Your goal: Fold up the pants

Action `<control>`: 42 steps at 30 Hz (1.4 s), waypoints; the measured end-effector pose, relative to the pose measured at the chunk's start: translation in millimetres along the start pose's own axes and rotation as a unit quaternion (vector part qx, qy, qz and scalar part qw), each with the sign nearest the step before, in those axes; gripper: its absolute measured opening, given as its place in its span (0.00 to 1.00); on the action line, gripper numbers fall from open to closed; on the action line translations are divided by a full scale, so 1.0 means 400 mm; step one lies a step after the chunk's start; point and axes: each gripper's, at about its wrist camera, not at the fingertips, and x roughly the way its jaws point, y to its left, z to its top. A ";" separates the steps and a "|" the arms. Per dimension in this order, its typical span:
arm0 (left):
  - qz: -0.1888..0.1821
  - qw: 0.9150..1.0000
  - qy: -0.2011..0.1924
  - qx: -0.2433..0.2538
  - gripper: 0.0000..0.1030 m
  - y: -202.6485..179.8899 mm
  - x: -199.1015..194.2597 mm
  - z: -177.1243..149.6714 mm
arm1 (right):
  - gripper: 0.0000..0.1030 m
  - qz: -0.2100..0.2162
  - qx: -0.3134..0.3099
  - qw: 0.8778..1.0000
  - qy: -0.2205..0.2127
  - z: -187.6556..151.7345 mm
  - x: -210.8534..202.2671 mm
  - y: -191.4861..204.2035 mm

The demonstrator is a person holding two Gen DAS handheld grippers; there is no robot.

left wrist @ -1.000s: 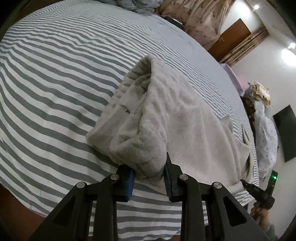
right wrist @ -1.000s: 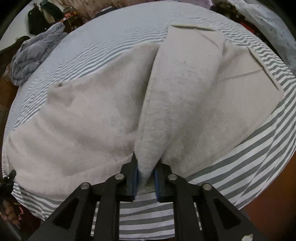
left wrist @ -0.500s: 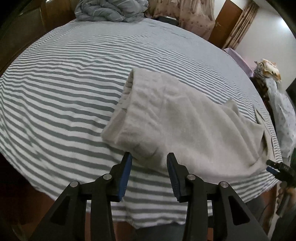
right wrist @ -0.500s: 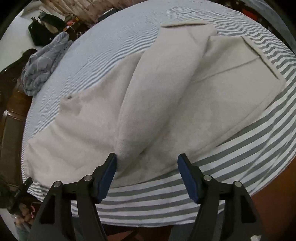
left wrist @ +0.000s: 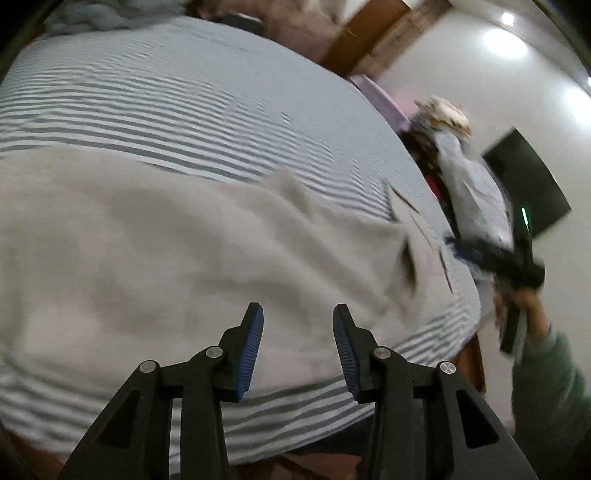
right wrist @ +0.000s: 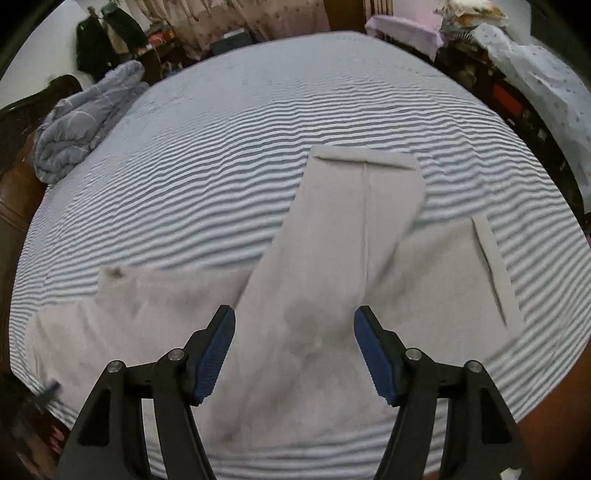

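Light beige pants (right wrist: pixel 332 280) lie flat on the striped bed (right wrist: pixel 229 155), near its front edge. One leg is folded back across the rest, its hem (right wrist: pixel 364 157) pointing to the far side. My right gripper (right wrist: pixel 294 338) is open and empty, just above the pants near the bed's front edge. My left gripper (left wrist: pixel 297 339) is open and empty over the same pants (left wrist: pixel 155 251). The left wrist view is blurred. The right gripper (left wrist: pixel 491 254) shows in it at the far right, held by a hand.
A rolled grey blanket (right wrist: pixel 85 118) lies at the bed's far left corner. Dark furniture and cloth-covered clutter (right wrist: pixel 535 74) stand along the right side. The wooden bed frame (right wrist: pixel 22 184) edges the left. A door (left wrist: pixel 365 33) is behind the bed.
Both grippers let go of the pants, which dropped flat onto the bed. The right jaws opened wide and drew back. The left gripper swung right along the pants.
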 end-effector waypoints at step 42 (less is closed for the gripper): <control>-0.012 0.974 0.011 0.226 0.12 -0.344 0.313 -0.140 | 0.05 -0.028 0.144 0.987 -0.064 0.127 -0.100 -0.424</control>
